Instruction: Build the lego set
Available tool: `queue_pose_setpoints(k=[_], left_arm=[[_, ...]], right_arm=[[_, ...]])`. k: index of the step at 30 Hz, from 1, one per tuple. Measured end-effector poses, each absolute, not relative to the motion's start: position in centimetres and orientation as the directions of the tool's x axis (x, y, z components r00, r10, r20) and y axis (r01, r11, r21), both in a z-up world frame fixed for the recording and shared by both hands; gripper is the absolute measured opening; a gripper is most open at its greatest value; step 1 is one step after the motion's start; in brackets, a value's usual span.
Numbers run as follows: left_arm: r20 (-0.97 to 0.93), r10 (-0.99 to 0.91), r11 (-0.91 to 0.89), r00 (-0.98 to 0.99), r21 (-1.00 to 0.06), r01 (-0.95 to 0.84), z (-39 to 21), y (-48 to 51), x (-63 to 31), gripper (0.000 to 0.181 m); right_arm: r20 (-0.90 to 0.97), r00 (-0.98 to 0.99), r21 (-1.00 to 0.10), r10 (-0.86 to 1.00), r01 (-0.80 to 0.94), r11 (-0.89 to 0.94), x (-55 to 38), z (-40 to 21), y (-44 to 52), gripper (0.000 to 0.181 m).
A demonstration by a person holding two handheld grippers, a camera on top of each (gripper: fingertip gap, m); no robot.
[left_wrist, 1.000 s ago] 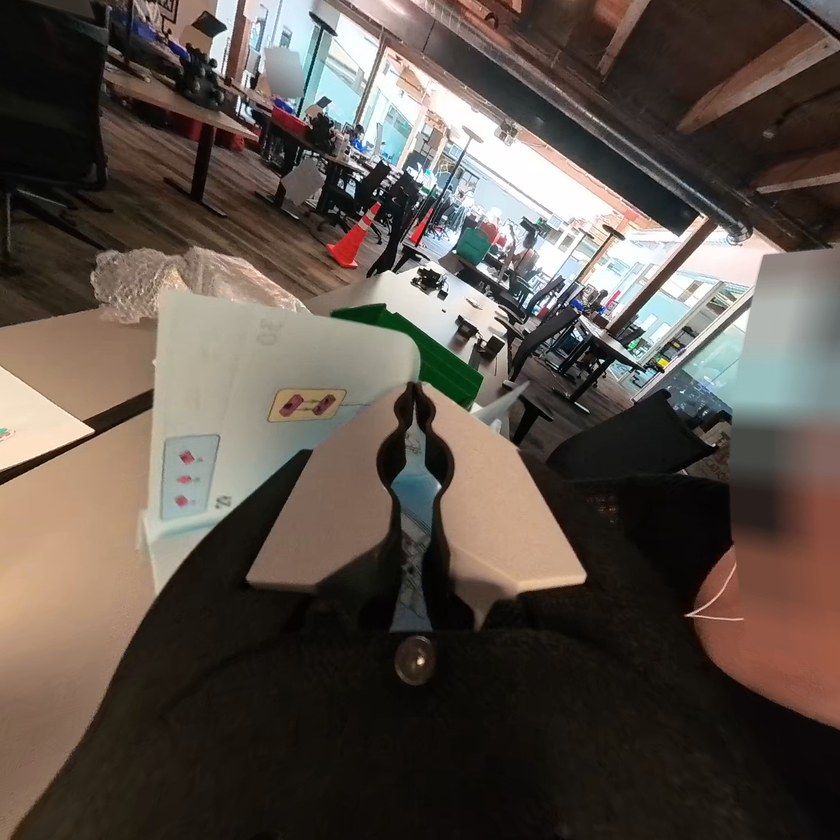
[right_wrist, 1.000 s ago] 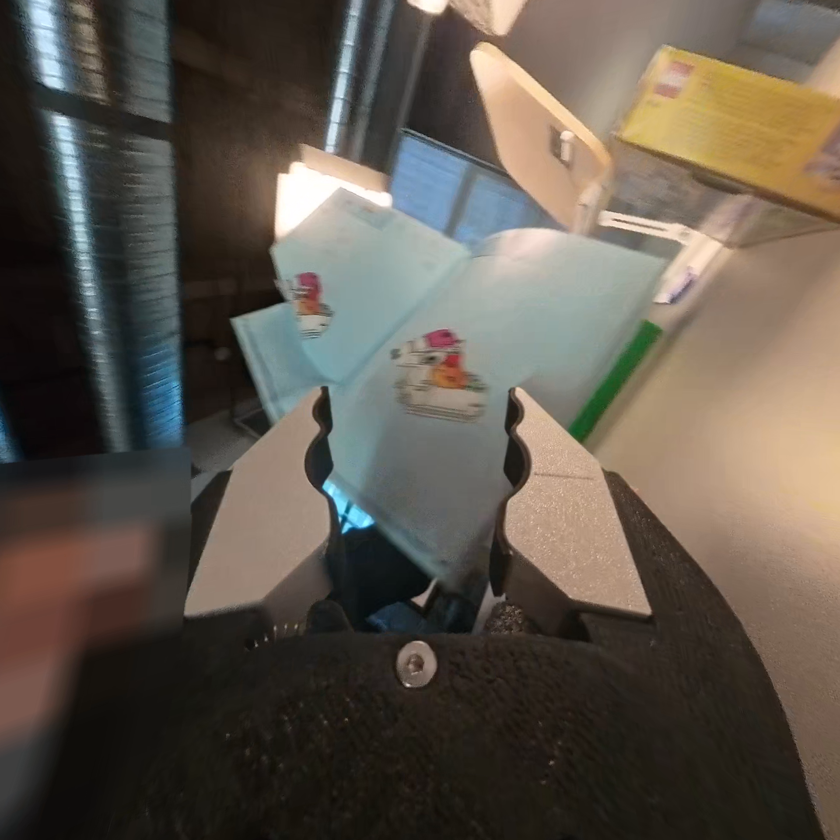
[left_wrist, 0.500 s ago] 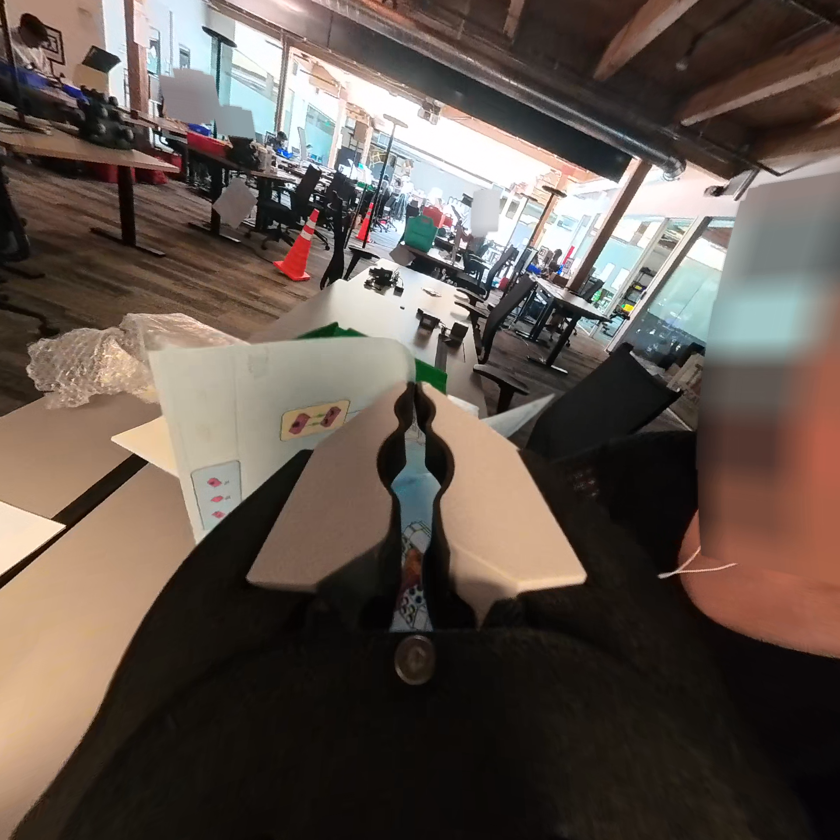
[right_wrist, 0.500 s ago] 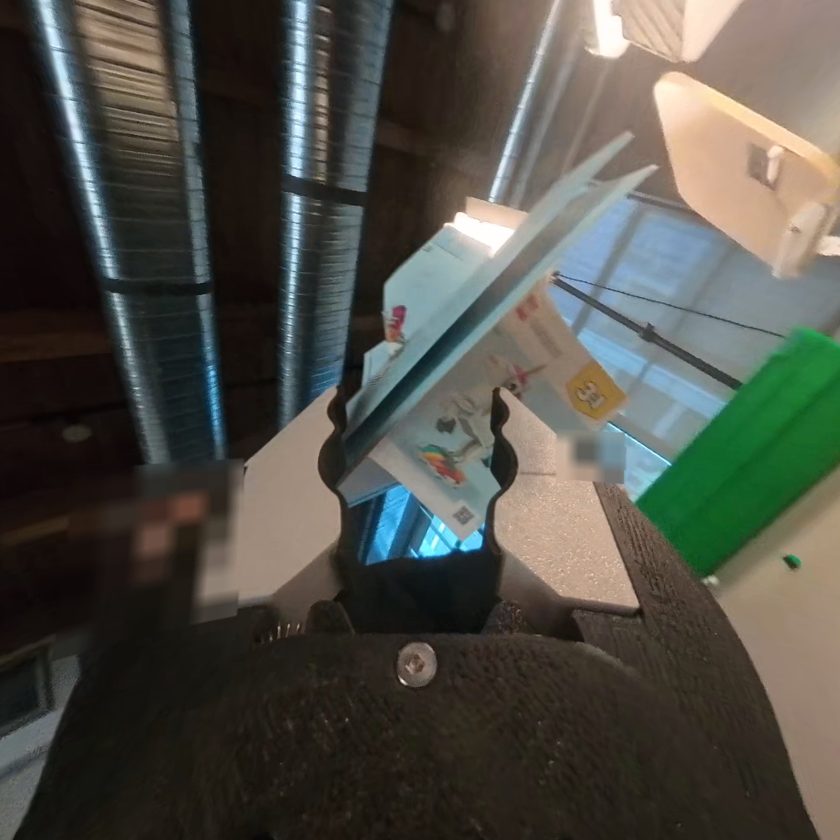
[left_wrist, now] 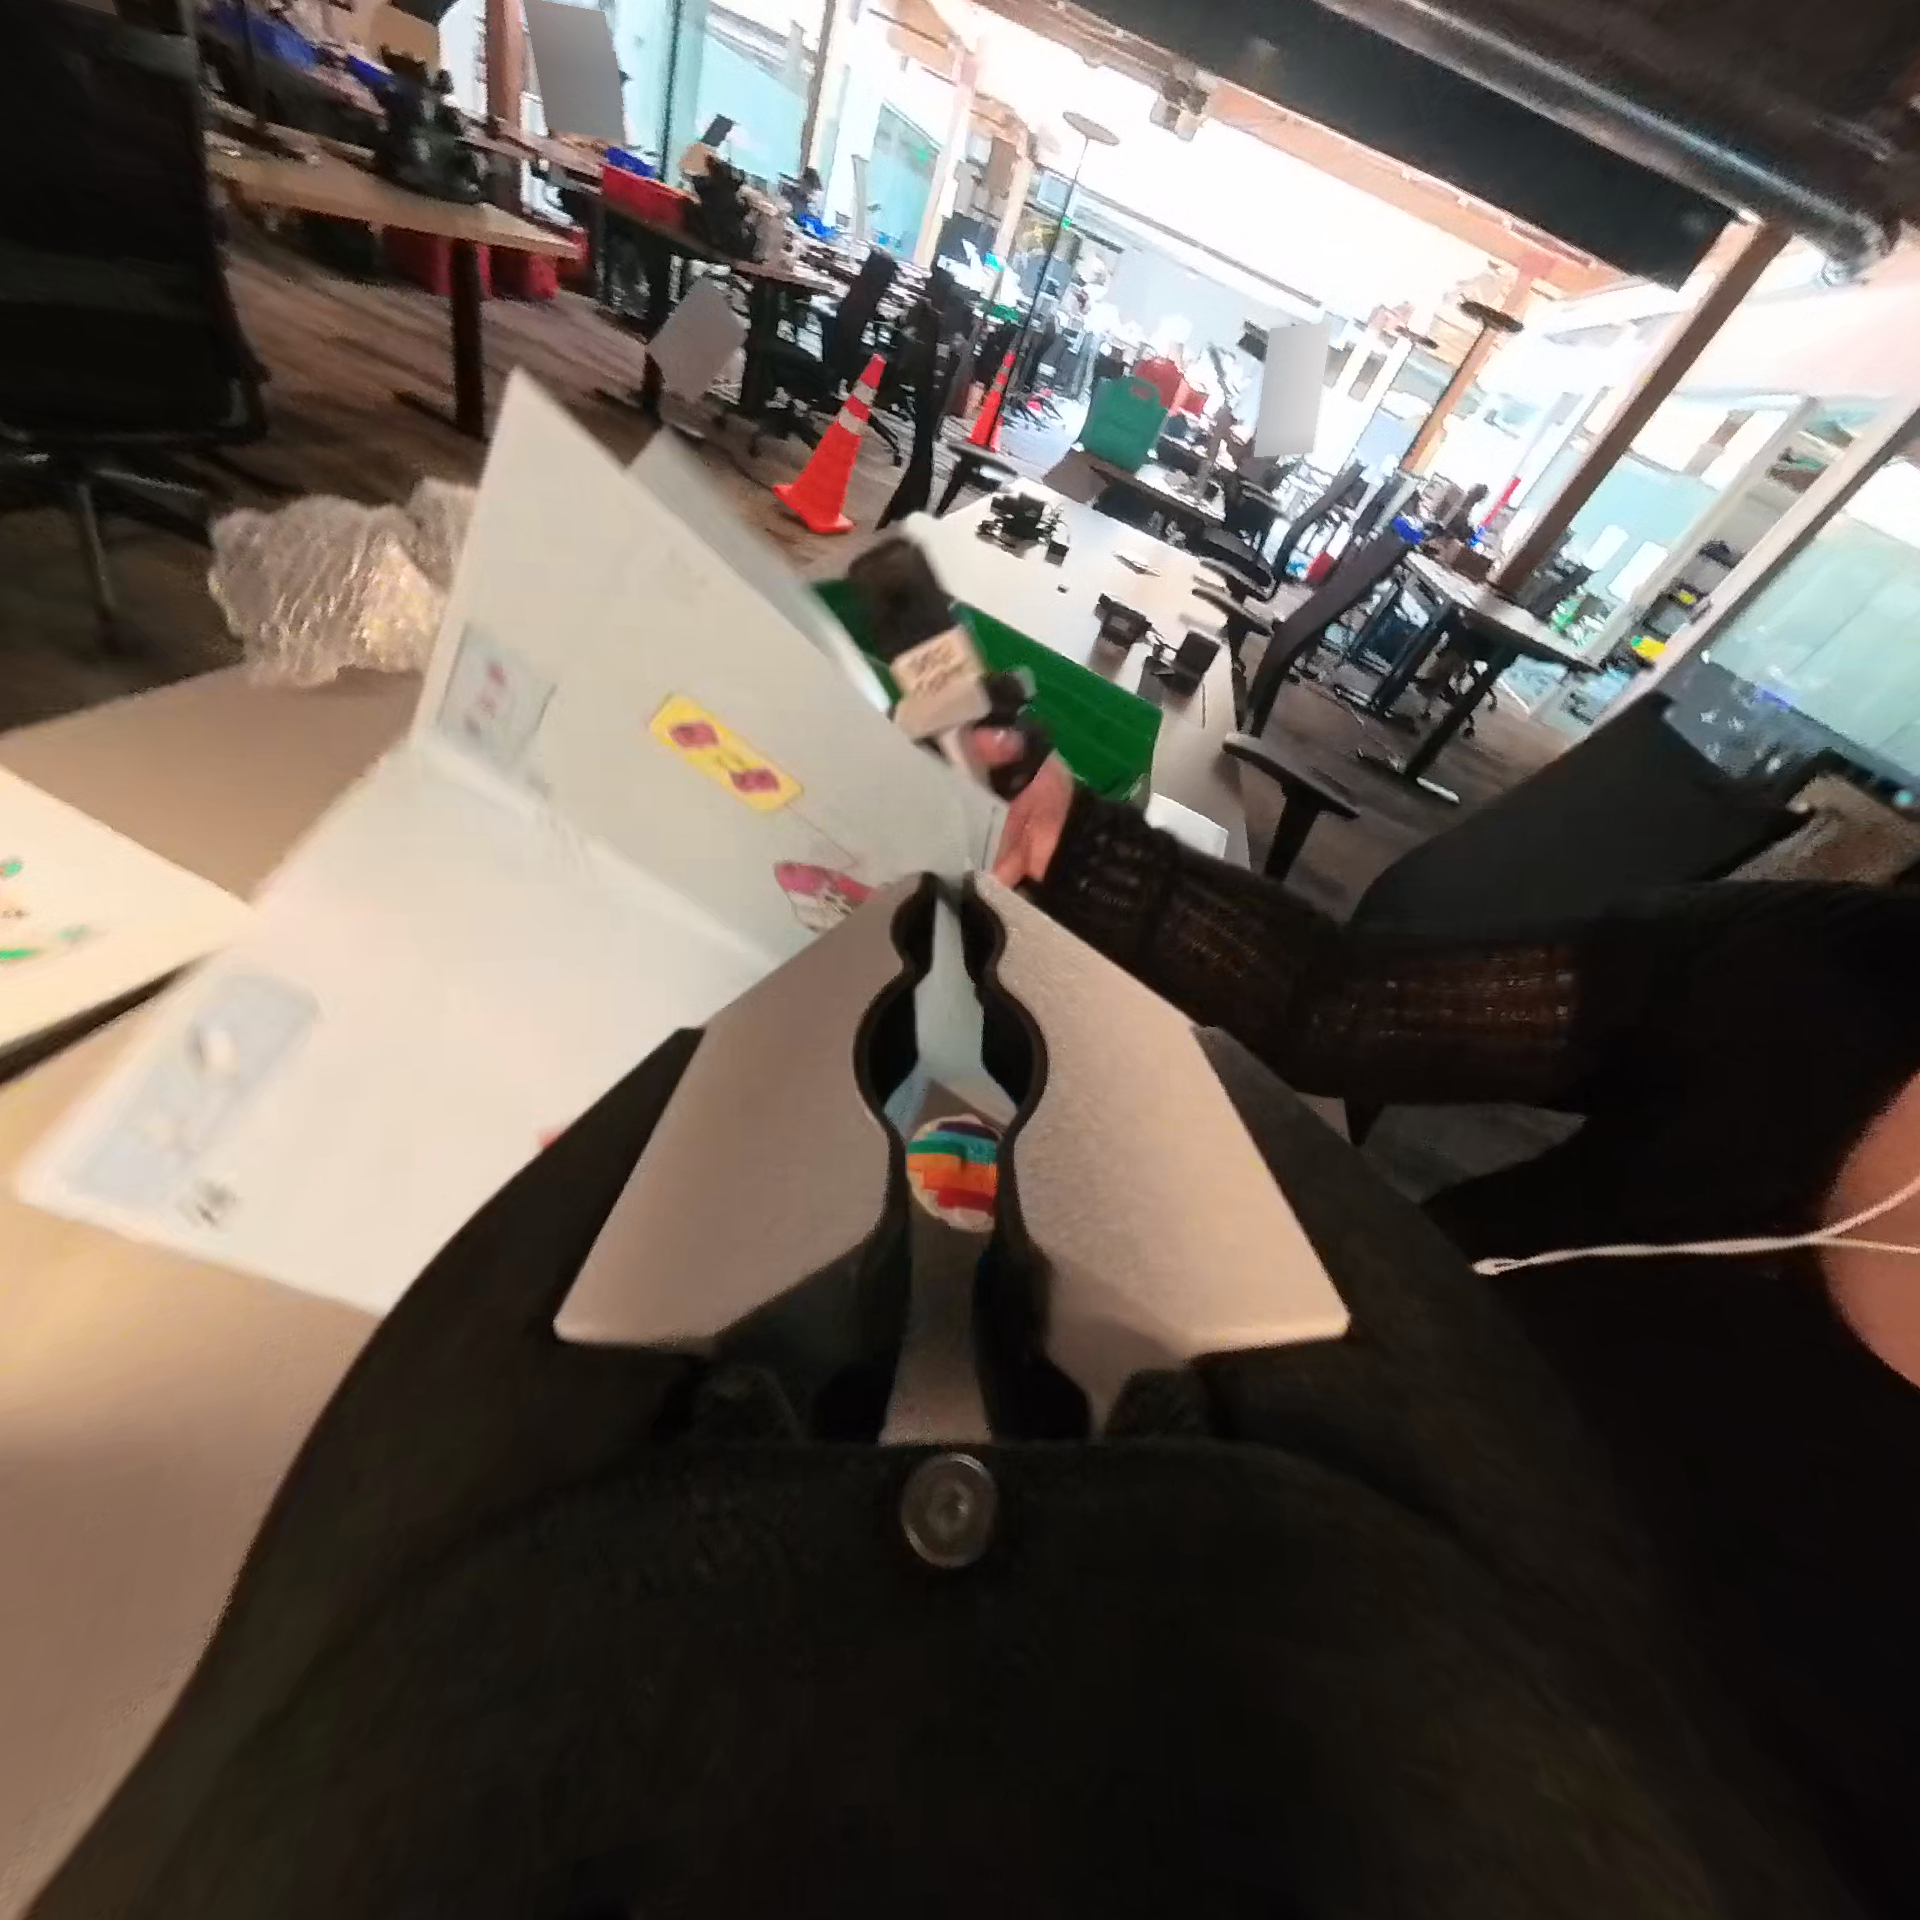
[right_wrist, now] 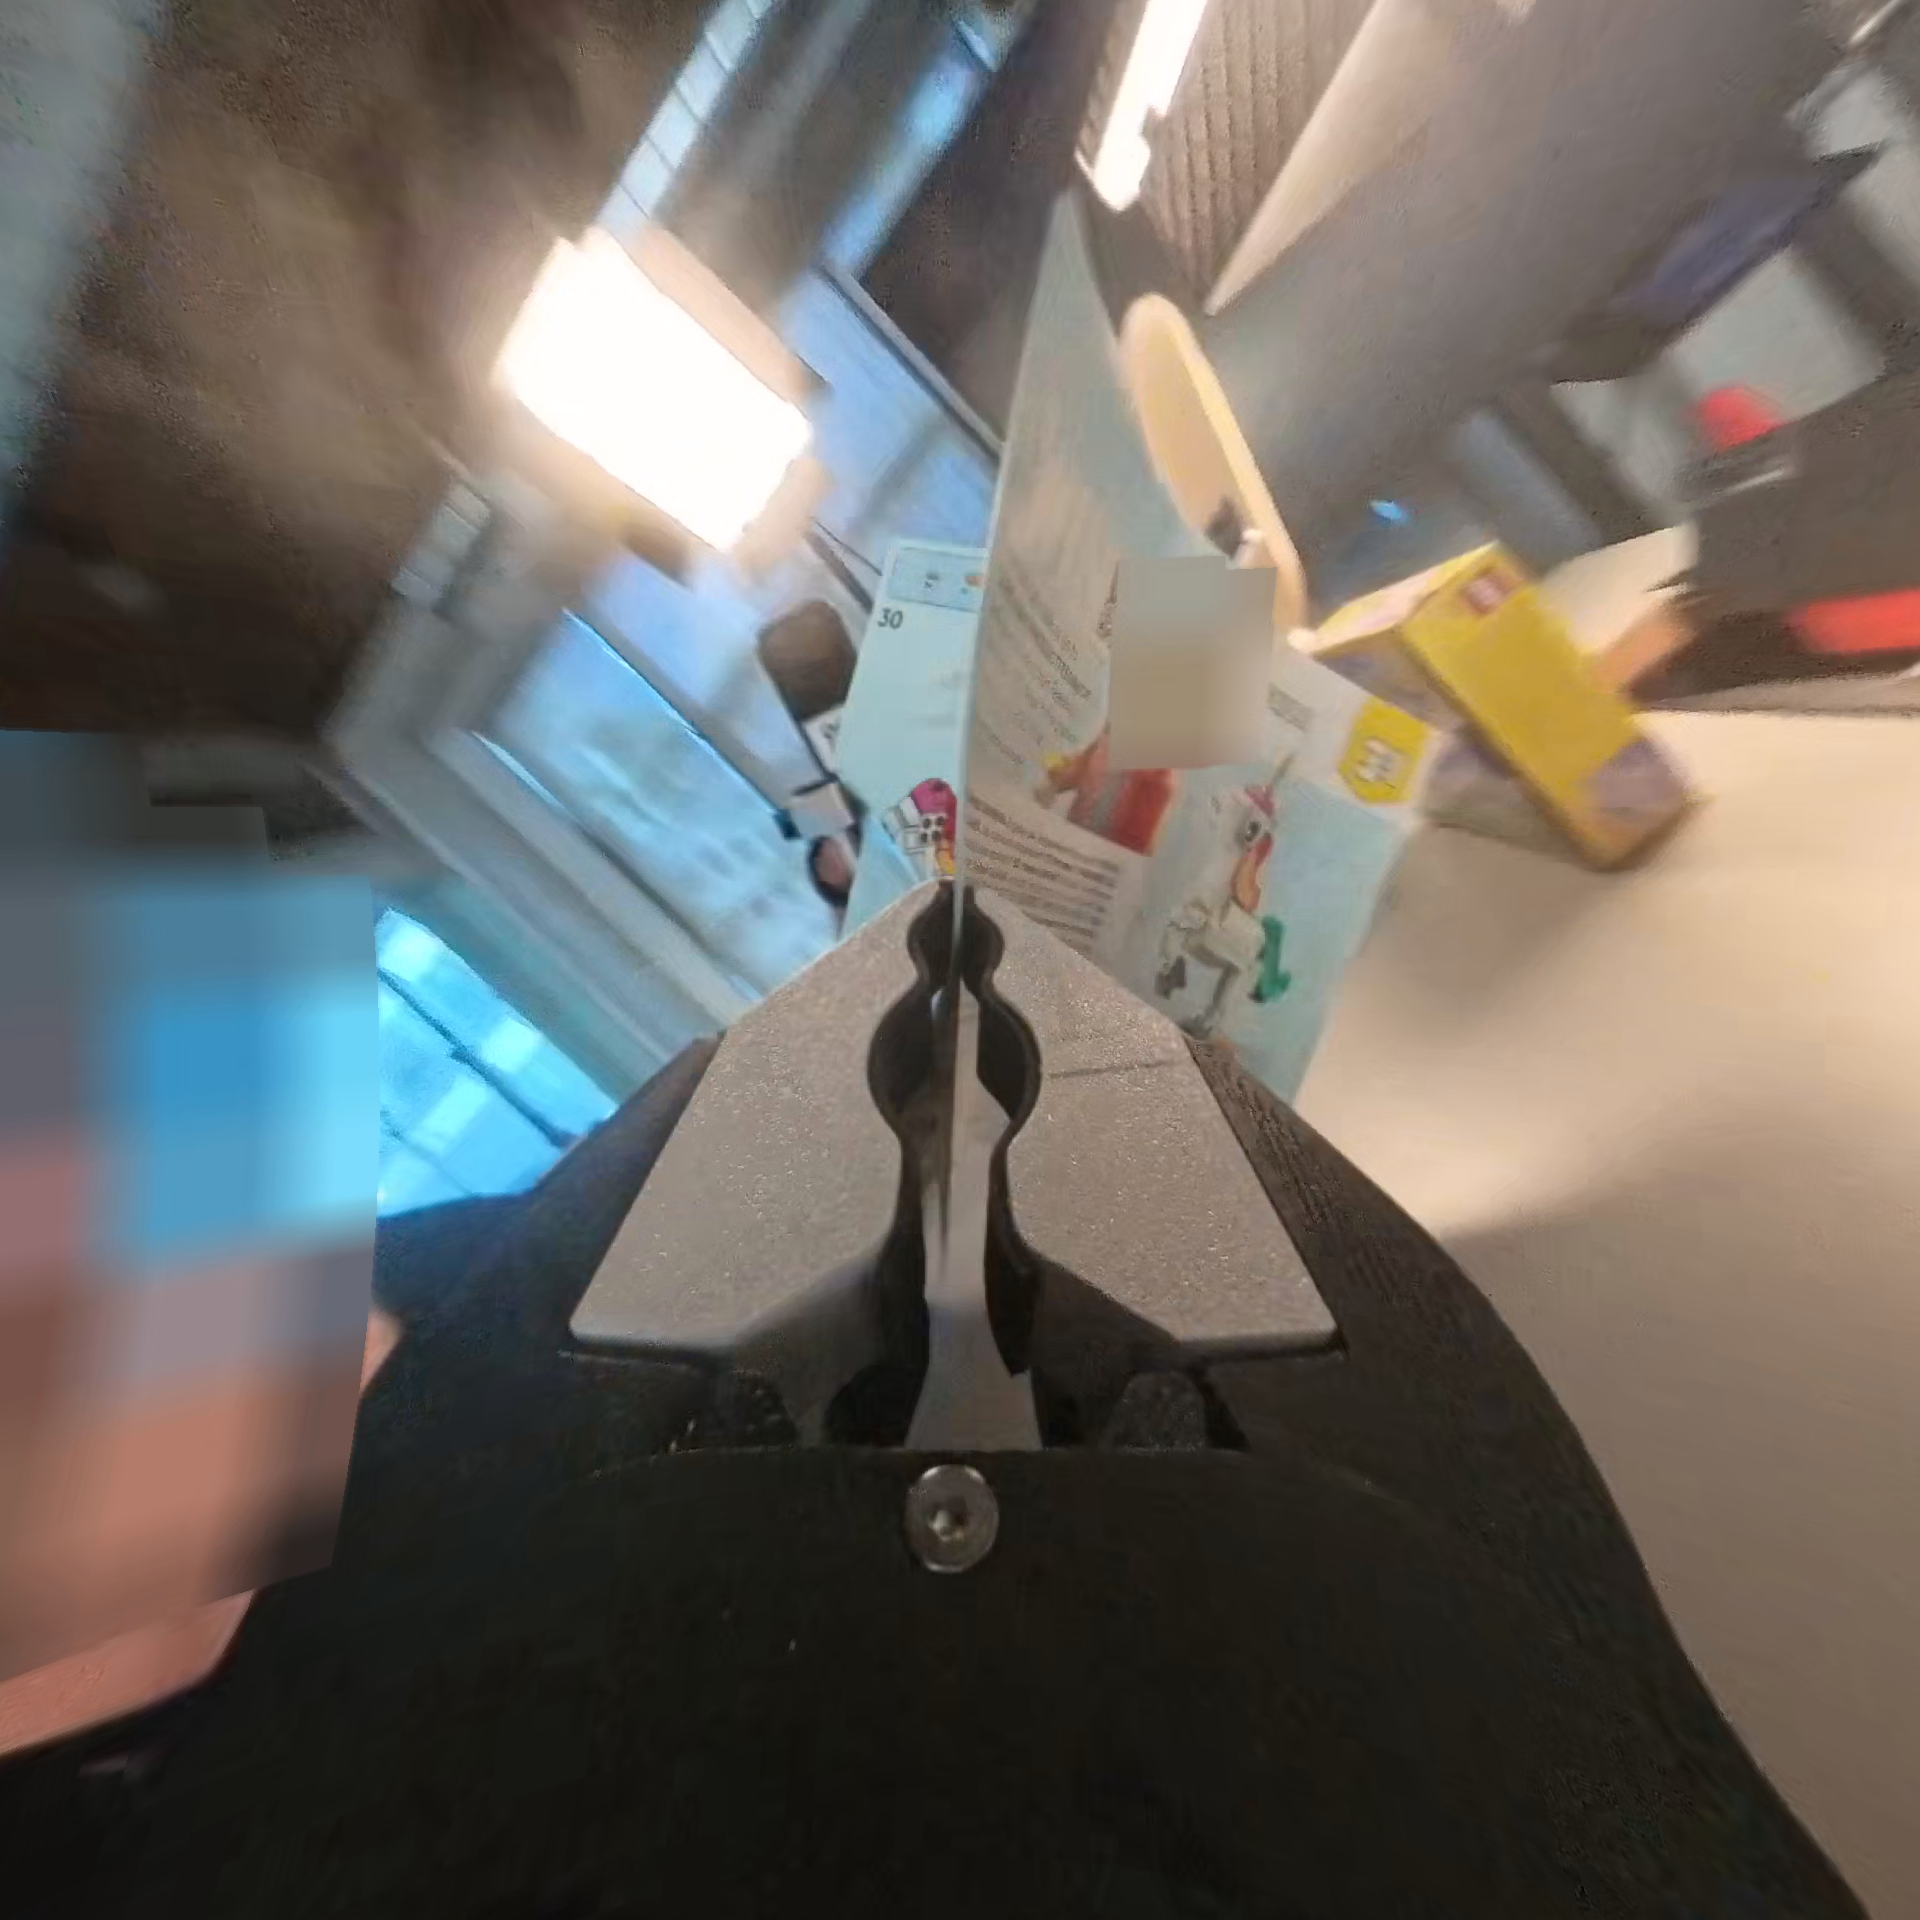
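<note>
Left claw (left_wrist: 954,883) is clamped on a page edge of the instruction booklet (left_wrist: 582,831); the booklet hangs open above the pale surface (left_wrist: 125,1403); right claw (right_wrist: 954,888) is pinched shut on another page, seen edge-on in its own view; yellow lego box (right_wrist: 1507,696) lies tilted on the surface beyond; green bin (left_wrist: 1070,707) sits behind the booklet; bubble wrap (left_wrist: 322,582) farther left.

Left gripper (left_wrist: 950,883): jaws pressed together at the tips, a thin paper sheet clamped between them. Right gripper (right_wrist: 952,885): jaws likewise closed on a page edge running straight down the gap. Right forearm in a dark knit sleeve (left_wrist: 1299,966) extends beyond the left jaws.
</note>
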State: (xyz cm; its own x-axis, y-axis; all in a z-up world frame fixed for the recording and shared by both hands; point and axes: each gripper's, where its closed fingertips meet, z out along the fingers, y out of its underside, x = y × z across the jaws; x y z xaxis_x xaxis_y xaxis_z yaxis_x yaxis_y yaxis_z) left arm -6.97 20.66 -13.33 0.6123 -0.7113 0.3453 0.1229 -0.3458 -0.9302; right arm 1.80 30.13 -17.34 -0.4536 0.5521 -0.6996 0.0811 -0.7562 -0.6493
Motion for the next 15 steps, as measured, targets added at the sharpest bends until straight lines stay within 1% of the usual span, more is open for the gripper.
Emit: queue_pose_setpoints(k=[1,2,3,5,7,10,13,15], left_arm=[[0.371,-0.695,-0.360,0.616,-0.921,0.149,-14.3,20.6,-7.0,0.008],[0.405,-0.673,-0.379,0.619,-0.907,0.182,-15.2,20.7,-7.1,0.018],[0.446,-0.642,-0.402,0.624,-0.889,0.221,-16.2,20.9,-7.3,0.032],[0.534,-0.562,-0.425,0.632,-0.841,0.334,-17.9,21.8,-8.0,0.058],[0.616,-0.530,-0.417,0.582,-0.787,0.454,-18.9,22.6,-7.9,0.072],[0.709,-0.497,-0.451,0.500,-0.704,0.549,-20.7,24.0,-6.7,0.096],[0.777,-0.511,-0.496,0.368,-0.616,0.612,-21.5,25.3,-4.4,0.114],[0.810,-0.538,-0.553,0.232,-0.547,0.629,-21.3,25.7,-2.6,0.123]], right_arm=[[-0.654,-0.399,-0.726,0.643,0.093,-0.681,1.9,-16.8,30.1,0.000],[-0.594,-0.341,-0.795,0.729,0.112,-0.596,1.9,-16.2,30.1,0.000],[-0.524,-0.287,-0.851,0.802,0.145,-0.505,1.9,-15.7,30.2,0.000],[-0.382,-0.208,-0.913,0.900,0.235,-0.333,2.1,-14.5,30.2,0.000],[-0.244,-0.179,-0.929,0.953,0.326,-0.177,2.3,-13.3,29.8,0.000],[-0.120,-0.192,-0.910,0.974,0.413,-0.031,2.5,-11.2,28.6,0.000],[-0.075,-0.240,-0.914,0.968,0.404,0.029,2.5,-7.9,26.6,0.000],[-0.064,-0.275,-0.920,0.959,0.389,0.051,2.5,-5.5,25.2,0.000]])
